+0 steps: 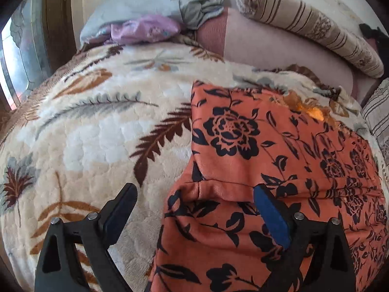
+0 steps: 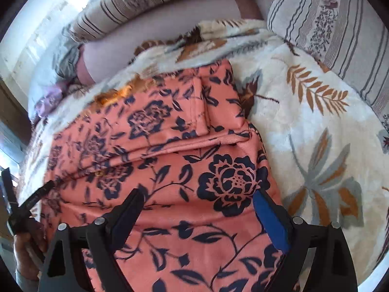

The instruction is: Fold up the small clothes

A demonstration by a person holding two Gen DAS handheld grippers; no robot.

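An orange garment with a black flower print [image 1: 267, 158] lies flat on a cream leaf-patterned blanket [image 1: 97, 121]. My left gripper [image 1: 194, 194] is open over the garment's left edge, with one finger above the blanket and the other above the cloth. In the right wrist view the same garment [image 2: 170, 146] fills the middle, with a folded seam across it. My right gripper [image 2: 197, 202] is open just above the garment near its right edge and holds nothing. The other gripper and the hand holding it [image 2: 22, 219] show at the far left.
A grey pillow [image 1: 145, 2] and a purple cloth [image 1: 143, 29] lie at the head of the bed. Striped bolsters [image 1: 311, 24] and a striped cushion [image 2: 335, 36] line the far side. A pink sheet [image 1: 279, 48] shows beyond the blanket [image 2: 316, 133].
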